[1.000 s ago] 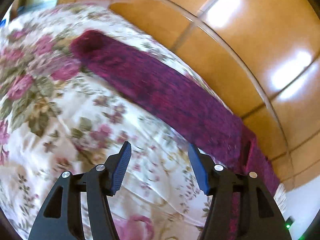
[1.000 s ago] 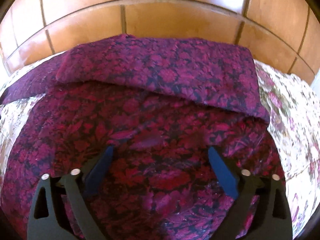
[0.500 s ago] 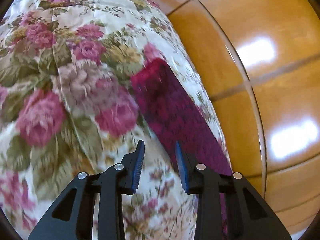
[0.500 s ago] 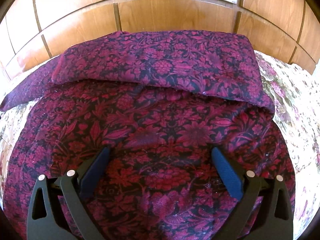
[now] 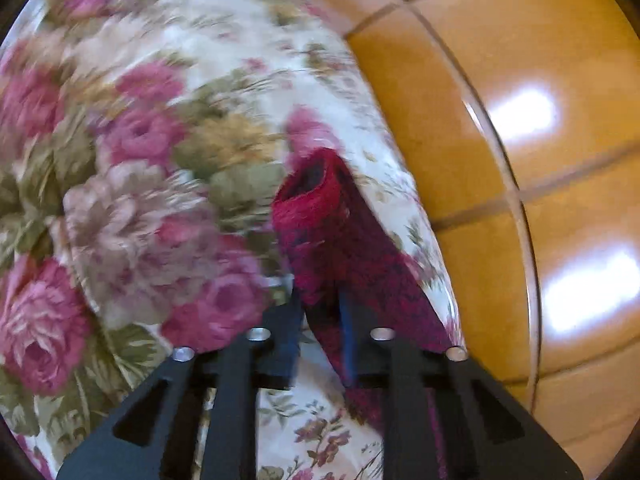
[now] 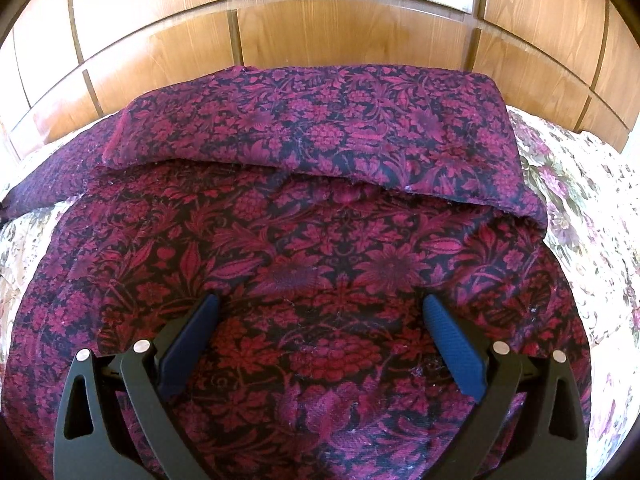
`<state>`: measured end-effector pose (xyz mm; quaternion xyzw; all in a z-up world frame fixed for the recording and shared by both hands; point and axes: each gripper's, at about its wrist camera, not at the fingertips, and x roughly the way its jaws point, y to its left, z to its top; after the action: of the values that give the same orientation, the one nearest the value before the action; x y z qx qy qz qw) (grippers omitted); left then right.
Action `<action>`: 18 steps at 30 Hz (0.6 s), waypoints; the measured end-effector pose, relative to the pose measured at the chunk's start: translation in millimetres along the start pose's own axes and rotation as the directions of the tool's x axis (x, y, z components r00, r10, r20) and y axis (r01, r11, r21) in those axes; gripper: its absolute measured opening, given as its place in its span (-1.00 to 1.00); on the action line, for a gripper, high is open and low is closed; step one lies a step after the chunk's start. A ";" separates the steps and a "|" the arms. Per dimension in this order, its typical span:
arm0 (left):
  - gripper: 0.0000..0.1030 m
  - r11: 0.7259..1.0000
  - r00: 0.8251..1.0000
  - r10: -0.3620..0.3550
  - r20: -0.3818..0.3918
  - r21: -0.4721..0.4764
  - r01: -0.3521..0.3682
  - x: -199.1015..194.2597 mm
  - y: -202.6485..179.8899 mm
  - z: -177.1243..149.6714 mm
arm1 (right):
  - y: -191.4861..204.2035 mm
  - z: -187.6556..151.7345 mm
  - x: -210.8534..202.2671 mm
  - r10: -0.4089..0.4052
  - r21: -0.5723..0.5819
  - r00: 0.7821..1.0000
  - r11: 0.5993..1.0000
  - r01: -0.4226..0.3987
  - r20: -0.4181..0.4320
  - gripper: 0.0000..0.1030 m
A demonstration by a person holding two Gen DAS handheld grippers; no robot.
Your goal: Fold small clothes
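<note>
A dark red floral garment (image 6: 320, 248) lies spread on the flowered bedcover, its far part folded over toward me as a flat band (image 6: 320, 132). My right gripper (image 6: 320, 312) is open and empty, hovering over the garment's near middle. In the left wrist view a long narrow part of the garment (image 5: 340, 240) runs along the bed's right edge. My left gripper (image 5: 320, 308) is shut on this strip, and its free end curls up beyond the fingertips.
The flowered bedcover (image 5: 140, 180) fills the left of the left wrist view and shows at both sides of the garment (image 6: 592, 200). A glossy wooden panelled wall (image 6: 320, 32) stands right behind the bed, and also to the right (image 5: 520, 120).
My left gripper has closed from open onto the garment's narrow strip and lifted its end. My right gripper stays open, drawn back slightly over the garment.
</note>
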<state>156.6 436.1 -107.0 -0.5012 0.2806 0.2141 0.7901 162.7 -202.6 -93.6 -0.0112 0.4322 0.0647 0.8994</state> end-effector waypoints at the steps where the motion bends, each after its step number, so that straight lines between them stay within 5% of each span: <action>1: -0.78 0.999 1.000 0.001 0.011 0.042 -0.002 -3.1 -7.0 -2.5 | 0.1 -0.2 -0.1 0.000 0.000 1.000 1.000 0.000 0.001 0.96; 7: -0.80 0.960 0.996 -0.088 0.031 0.268 0.076 -31.0 -56.6 -31.7 | 0.9 -0.7 -0.7 -0.001 -0.001 1.000 1.000 0.001 0.004 0.96; 14: -0.80 0.831 0.988 -0.150 -0.035 0.537 0.145 -40.7 -123.9 -109.7 | 0.0 0.0 -1.1 0.000 -0.001 1.000 1.000 0.000 0.005 0.96; 18: -0.80 0.782 0.984 -0.134 -0.114 0.598 0.175 -23.3 -150.8 -155.8 | -0.1 0.1 -1.4 0.000 -0.001 1.000 1.000 0.000 0.005 0.96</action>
<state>196.9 231.5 -43.3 -0.2501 0.3180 0.0311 0.9140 161.9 -202.8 -92.4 -0.0115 0.4299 0.0647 0.9005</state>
